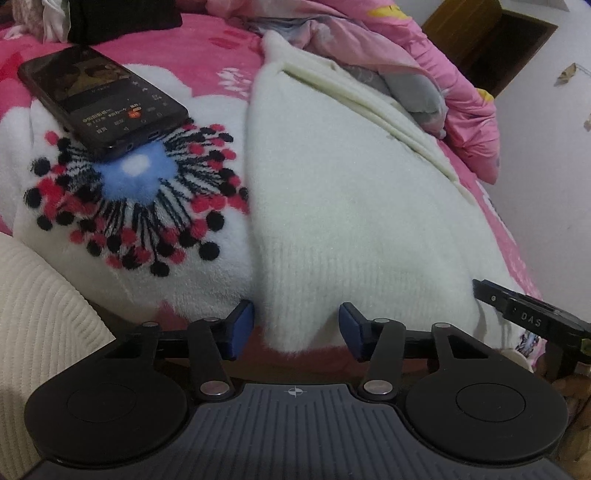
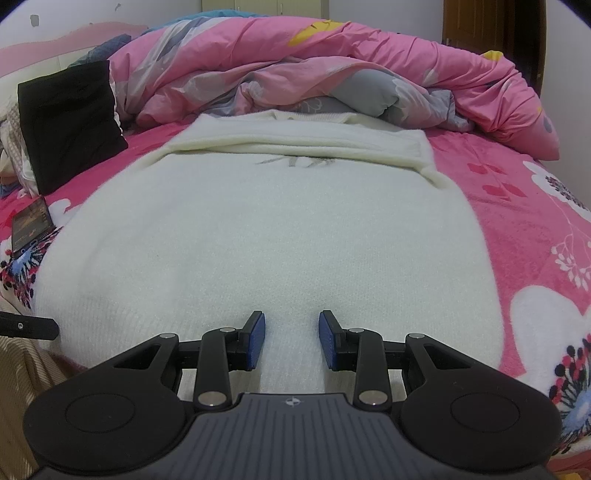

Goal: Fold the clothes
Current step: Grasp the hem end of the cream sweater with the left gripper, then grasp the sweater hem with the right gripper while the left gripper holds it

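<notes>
Your left tongs (image 1: 296, 328) stand released, blue pads apart on either side of the near left corner of the fluffy white knitted sweater (image 1: 351, 221), gripping nothing. Your right tongs (image 2: 291, 339) are released too, their pads spread over the sweater's (image 2: 258, 236) near hem, with the ribbed knit showing between them. The sweater lies flat on the bed, on the pink fleece blanket with white flowers (image 2: 524, 236), its hem toward you and its neckline at the far end. A sleeve is folded across its far part. In the left wrist view, just left of the sweater, a black smartphone (image 1: 103, 99) with its screen lit rests on a blue-centred flower printed on the blanket. Farther on the left sits a black folded cloth (image 2: 70, 125), next to a pile of other fabrics. Beyond the sweater's far edge lies a crumpled pink and grey quilt (image 2: 332, 66), touching the neckline. A brown wooden door (image 2: 491, 29) stands at the far right.
</notes>
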`<state>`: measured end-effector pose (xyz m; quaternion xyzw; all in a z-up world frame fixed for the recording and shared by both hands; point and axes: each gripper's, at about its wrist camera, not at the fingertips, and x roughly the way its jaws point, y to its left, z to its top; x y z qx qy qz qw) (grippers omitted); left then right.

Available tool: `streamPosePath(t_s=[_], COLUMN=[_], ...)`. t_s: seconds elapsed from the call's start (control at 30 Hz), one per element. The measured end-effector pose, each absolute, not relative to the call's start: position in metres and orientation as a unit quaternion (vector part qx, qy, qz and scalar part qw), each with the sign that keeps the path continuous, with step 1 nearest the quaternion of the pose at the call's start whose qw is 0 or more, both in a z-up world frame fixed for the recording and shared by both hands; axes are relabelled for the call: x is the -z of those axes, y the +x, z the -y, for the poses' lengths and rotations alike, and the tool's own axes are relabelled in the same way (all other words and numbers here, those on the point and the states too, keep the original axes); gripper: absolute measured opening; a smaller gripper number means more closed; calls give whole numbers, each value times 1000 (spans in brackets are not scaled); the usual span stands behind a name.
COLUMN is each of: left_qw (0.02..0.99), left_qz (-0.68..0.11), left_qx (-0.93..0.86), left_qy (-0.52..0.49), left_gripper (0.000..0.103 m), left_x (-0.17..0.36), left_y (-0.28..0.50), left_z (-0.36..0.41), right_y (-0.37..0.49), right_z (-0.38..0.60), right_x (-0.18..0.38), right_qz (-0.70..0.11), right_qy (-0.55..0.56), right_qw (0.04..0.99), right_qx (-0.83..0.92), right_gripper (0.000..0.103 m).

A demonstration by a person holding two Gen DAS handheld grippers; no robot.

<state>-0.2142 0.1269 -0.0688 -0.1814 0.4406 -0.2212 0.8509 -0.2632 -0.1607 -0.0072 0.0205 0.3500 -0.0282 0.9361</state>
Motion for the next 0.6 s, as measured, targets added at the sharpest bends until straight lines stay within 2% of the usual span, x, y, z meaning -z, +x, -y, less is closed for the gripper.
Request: streamPosePath(t_s=[0.1, 0.27, 0.47, 0.6], left_qw=[850, 849, 845, 833], left_qz=[-442, -444, -442, -445], left_qx=[221, 221, 230, 238], left_qy=[-181, -181, -195, -227], left_gripper=[40, 15, 9, 9], left_x=[67, 65, 57, 53], left_y=[-214, -213, -216, -214], left_z=[-126, -125, -132, -139], right_y=[-263, -261, -261, -279], right_z=[160, 158, 148, 111], right_x=[7, 4, -13, -46], right_qz=[-351, -355, -351, -293], right_qy=[18, 6, -37, -99], right_qw=[936, 934, 936, 946], right_qx=[28, 25, 9, -94], right_gripper=[34, 34, 34, 35])
